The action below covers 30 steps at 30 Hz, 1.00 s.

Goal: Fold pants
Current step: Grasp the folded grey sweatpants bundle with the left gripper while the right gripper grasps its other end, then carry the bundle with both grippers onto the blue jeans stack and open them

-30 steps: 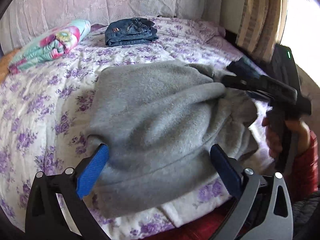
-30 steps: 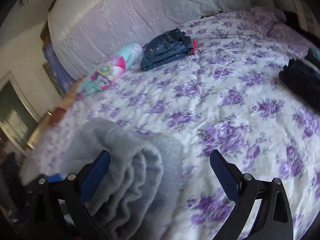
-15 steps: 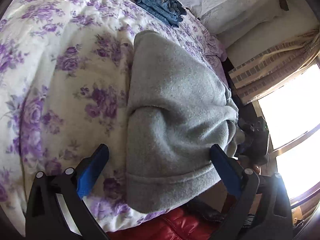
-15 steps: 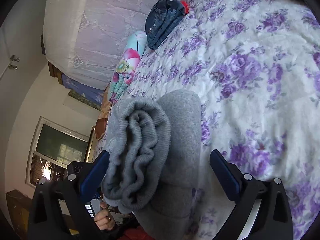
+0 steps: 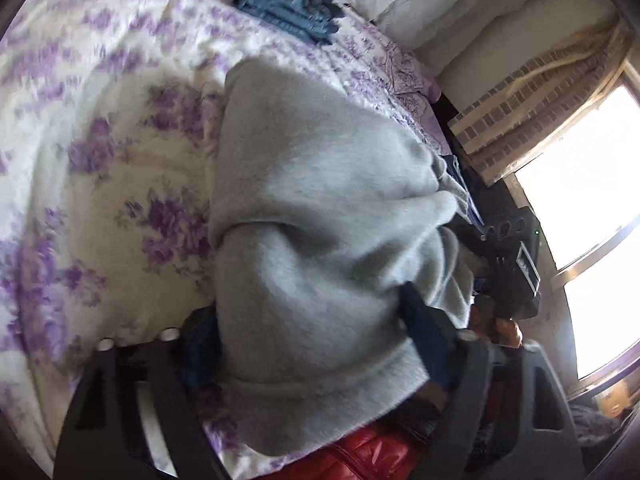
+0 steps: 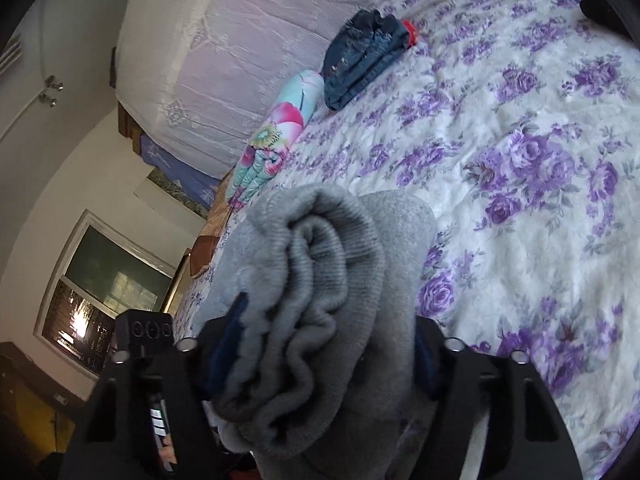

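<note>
Folded grey fleece pants (image 5: 320,220) lie near the front edge of a bed with a purple-flowered cover (image 5: 120,184). My left gripper (image 5: 310,340) straddles one end of the bundle. Its jaws are closing, and the blue pads (image 5: 424,336) press into the fabric. My right gripper (image 6: 328,350) straddles the other end, where the ribbed waistband of the pants (image 6: 316,264) bunches up. Its jaws are closing too, with the cloth filling the gap between them. Each gripper shows in the other's view, the right gripper (image 5: 508,264) past the pants and the left gripper (image 6: 144,332) at the lower left.
Folded blue jeans (image 6: 368,56) lie at the head of the bed beside a flowered bolster (image 6: 276,136). A dark garment (image 6: 600,4) sits at the far right of the bed. A red jacket sleeve (image 5: 372,456) is below the bed edge. A bright window (image 5: 580,200) stands to the right.
Both grippers have sunk toward the pants and rolled. Their wide-open jaws have narrowed onto the two ends of the grey bundle.
</note>
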Tool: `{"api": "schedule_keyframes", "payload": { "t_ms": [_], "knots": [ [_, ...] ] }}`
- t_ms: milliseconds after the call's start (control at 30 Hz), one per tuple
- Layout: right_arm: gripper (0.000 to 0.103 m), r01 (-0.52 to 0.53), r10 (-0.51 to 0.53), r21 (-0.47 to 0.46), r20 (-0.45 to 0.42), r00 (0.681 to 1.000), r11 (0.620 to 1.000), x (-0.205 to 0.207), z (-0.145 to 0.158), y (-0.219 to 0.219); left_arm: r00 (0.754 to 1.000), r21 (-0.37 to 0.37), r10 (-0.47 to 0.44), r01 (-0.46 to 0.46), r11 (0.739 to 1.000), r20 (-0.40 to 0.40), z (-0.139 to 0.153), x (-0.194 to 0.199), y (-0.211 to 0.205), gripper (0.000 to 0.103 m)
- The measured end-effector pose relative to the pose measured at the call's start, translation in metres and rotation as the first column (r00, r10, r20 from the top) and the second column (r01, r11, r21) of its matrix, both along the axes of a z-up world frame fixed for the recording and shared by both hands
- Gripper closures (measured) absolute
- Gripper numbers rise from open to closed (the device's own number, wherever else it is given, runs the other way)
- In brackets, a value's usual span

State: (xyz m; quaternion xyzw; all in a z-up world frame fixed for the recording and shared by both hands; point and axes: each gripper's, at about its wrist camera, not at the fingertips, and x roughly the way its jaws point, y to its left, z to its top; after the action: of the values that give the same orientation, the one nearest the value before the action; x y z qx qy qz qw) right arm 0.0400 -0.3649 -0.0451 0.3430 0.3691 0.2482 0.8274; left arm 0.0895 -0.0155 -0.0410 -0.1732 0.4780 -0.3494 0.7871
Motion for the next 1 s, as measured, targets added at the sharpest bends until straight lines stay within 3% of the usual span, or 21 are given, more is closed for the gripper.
{"api": "schedule_keyframes", "payload": {
  "t_ms": [100, 300, 400, 533, 633, 733, 833, 1000],
  "knots": [
    [0.043, 0.020, -0.018, -0.048, 0.044, 0.999, 0.999, -0.008, 0.007, 0.005, 0.998, 0.069, 0.005, -0.009, 0.998, 0.060, 0.013, -0.009, -0.005, 0.038],
    [0.045, -0.004, 0.016, -0.107, 0.112, 0.994, 0.994, -0.007, 0.039, 0.013, 0.998, 0.091, -0.009, 0.003, 0.996, 0.063, 0.033, -0.002, -0.004, 0.043],
    [0.045, -0.026, 0.043, -0.134, 0.126, 0.991, 0.991, 0.011, 0.052, 0.014, 0.997, 0.099, -0.016, 0.008, 0.995, 0.081, 0.048, 0.011, -0.006, 0.047],
    [0.045, -0.047, 0.056, -0.080, 0.111, 0.992, 0.996, 0.048, 0.062, 0.009, 0.985, 0.149, -0.011, -0.015, 0.989, 0.175, 0.082, 0.029, -0.014, 0.047],
    [0.046, -0.056, 0.067, -0.091, 0.123, 0.990, 0.994, 0.082, 0.072, 0.005, 0.984, 0.157, -0.017, -0.011, 0.988, 0.178, 0.097, 0.069, -0.021, 0.048],
    [0.046, -0.042, 0.061, -0.144, 0.125, 0.990, 0.989, 0.134, 0.086, 0.000, 0.984, 0.202, -0.033, -0.002, 0.979, 0.173, 0.111, 0.135, -0.042, 0.048],
    [0.046, -0.015, 0.044, -0.180, 0.160, 0.986, 0.984, 0.198, 0.106, -0.007, 0.978, 0.228, -0.026, -0.022, 0.973, 0.207, 0.131, 0.197, -0.059, 0.048],
    [0.045, 0.059, -0.025, -0.165, 0.199, 0.980, 0.985, 0.332, 0.149, -0.029, 0.963, 0.234, 0.033, -0.098, 0.967, 0.266, 0.184, 0.338, -0.093, 0.047]
  ]
}}
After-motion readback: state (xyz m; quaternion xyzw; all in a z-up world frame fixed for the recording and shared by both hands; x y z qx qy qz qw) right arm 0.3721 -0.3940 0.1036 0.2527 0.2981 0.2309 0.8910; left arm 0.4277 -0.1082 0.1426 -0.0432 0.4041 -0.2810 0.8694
